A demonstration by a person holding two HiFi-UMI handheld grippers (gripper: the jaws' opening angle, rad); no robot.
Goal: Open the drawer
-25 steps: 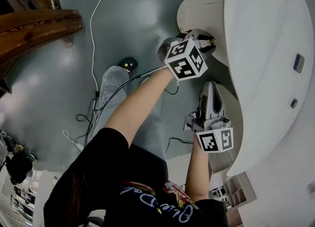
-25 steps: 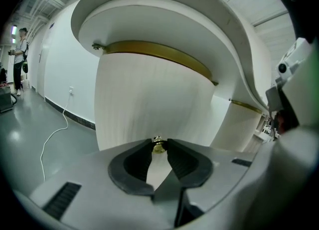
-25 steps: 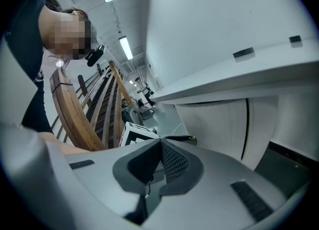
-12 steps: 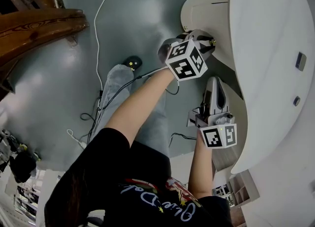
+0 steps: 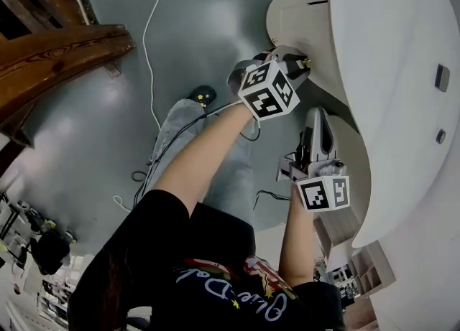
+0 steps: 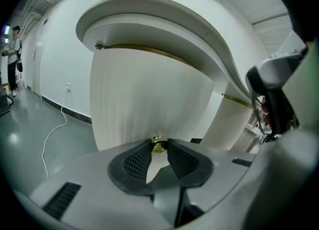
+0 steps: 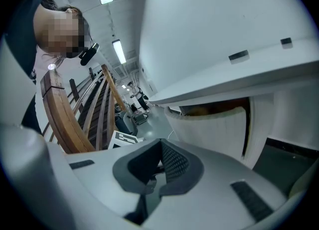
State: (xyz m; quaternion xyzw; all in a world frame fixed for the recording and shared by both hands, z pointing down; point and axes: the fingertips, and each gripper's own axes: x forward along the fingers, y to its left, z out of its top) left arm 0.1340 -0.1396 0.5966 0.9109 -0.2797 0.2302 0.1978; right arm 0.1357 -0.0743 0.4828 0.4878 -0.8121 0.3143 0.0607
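A white ribbed, curved drawer front (image 5: 295,17) stands out from under the white desk top (image 5: 392,71). Its small brass knob (image 6: 158,145) sits between the pad tips of my left gripper (image 6: 158,150), which is shut on it. In the head view the left gripper (image 5: 302,60) reaches the drawer front from the left, marker cube behind it. My right gripper (image 5: 321,118) hangs lower, close to the desk edge, pads together and empty. The right gripper view shows its jaws (image 7: 160,146) below the desk top (image 7: 214,34), facing a ribbed drawer front (image 7: 209,126) with a dark gap behind.
A wooden railing (image 5: 57,49) runs along the left. A white cable (image 5: 147,21) and black cords lie on the grey floor by the person's leg (image 5: 215,171). A small black object (image 5: 203,95) sits on the floor. A low shelf unit (image 5: 366,272) stands at the lower right.
My left gripper has drawn back a little from the desk with the knob in it, and the drawer front has come with it. The right gripper has stayed about where it was.
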